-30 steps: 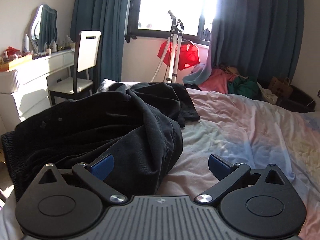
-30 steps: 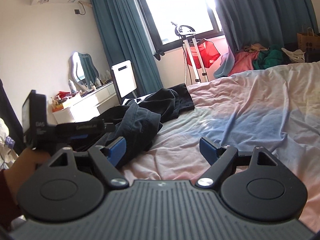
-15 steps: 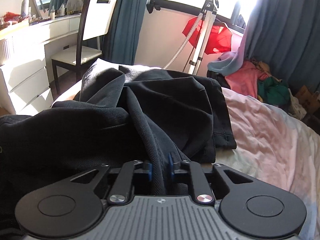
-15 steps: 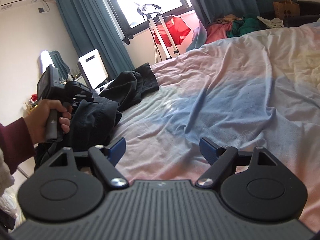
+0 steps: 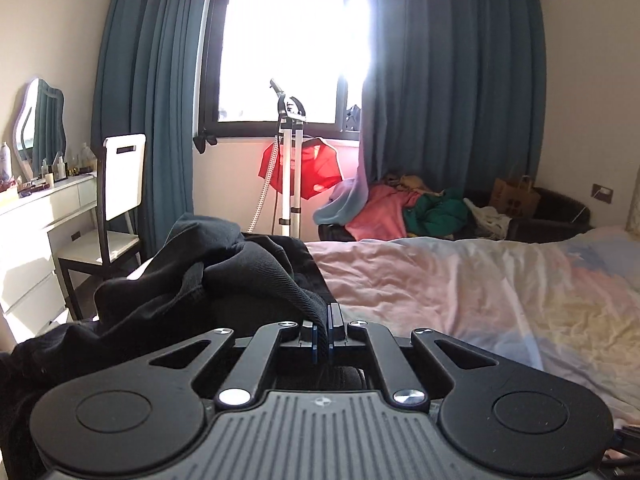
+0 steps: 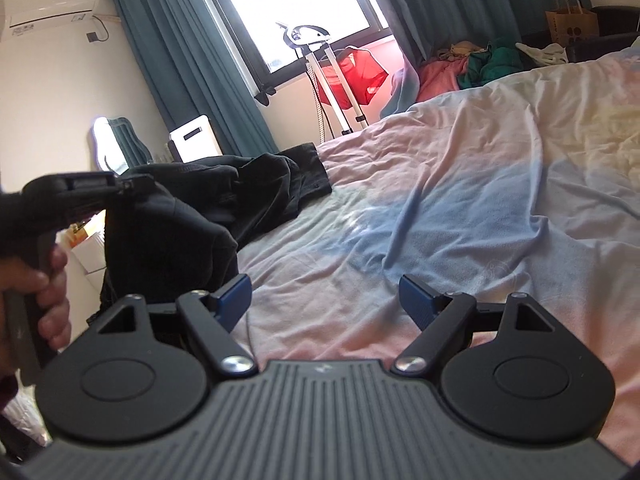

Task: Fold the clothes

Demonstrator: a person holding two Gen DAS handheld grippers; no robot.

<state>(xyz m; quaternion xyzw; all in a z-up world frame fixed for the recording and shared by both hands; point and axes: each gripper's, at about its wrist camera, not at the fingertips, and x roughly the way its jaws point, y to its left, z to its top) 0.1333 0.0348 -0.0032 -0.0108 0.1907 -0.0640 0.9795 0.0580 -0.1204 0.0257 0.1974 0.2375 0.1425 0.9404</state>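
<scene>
Between the blue pads of the left gripper (image 5: 323, 330) a ridge of the black ribbed-fabric garment (image 5: 224, 280) is pinched, the jaws pressed together on the cloth. From that grip the garment rises and spreads ahead and to the left of the gripper, bunched in heavy folds on the near edge of the bed with the pastel pink, blue and yellow cover (image 5: 500, 280). Its far end lies flat on the cover. The right gripper (image 6: 325, 295) hovers over bare bedcover with its jaws wide apart and nothing between them. Left of it, a hand (image 6: 48, 292) grips the left tool's handle beside the lifted cloth.
</scene>
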